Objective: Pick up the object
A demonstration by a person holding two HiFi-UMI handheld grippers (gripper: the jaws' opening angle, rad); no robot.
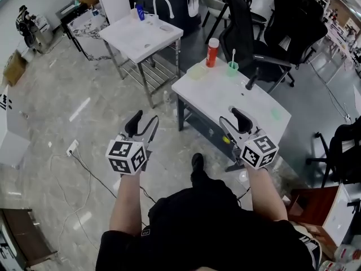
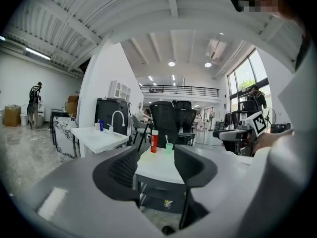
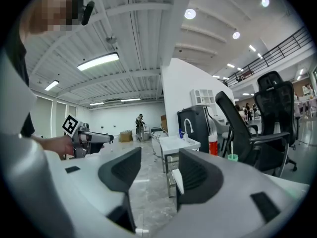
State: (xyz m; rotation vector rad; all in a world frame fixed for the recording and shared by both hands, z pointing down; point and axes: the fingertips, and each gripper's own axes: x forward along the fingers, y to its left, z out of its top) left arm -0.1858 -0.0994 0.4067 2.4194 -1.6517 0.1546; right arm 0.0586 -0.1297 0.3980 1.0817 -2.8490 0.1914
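Both claws are released and empty. Your left claw [image 1: 145, 119] hovers over the floor just left of the white rectangular worktop [image 1: 254, 103], and your right claw [image 1: 230, 116] hovers above its near edge, apparently staged for an approach. The likely target, a red cylindrical bottle with a white cap [image 1: 212, 52], stands upright at the worktop's far corner, beside a green plastic cup [image 1: 232, 68].

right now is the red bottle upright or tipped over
Upright: the red bottle stands on its base, white cap up, on the white table.
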